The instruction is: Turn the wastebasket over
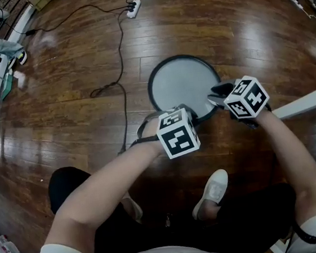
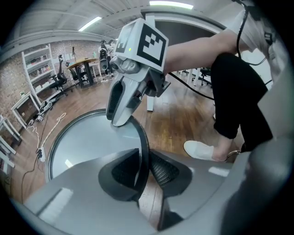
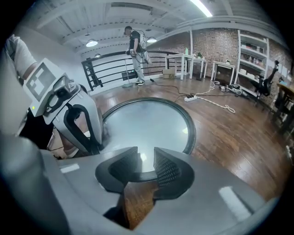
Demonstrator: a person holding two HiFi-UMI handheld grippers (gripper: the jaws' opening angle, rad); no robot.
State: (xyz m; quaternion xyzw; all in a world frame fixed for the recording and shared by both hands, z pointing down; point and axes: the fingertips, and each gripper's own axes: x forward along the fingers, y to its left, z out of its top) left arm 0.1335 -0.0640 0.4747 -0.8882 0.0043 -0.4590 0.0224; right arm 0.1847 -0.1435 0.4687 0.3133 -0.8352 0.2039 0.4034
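The wastebasket [image 1: 182, 86] stands on the wood floor and shows as a round grey face ringed by a thin black rim [image 2: 143, 137]. My left gripper [image 1: 186, 111] is at the rim's near edge, and in the left gripper view [image 2: 143, 167] its ribbed pads are shut on the rim. My right gripper [image 1: 216, 92] sits at the rim's right side. In the right gripper view [image 3: 146, 167] its pads stand apart over the rim [image 3: 190, 137] without pressing it. Each gripper shows in the other's view, the right one [image 2: 120, 112] and the left one [image 3: 85, 135].
A black cable [image 1: 118, 48] runs across the floor to a white power strip [image 1: 133, 7]. My white shoes [image 1: 214, 193] stand just below the basket. A white beam [image 1: 308, 103] lies to the right. A person [image 3: 137, 50] stands far off by a railing.
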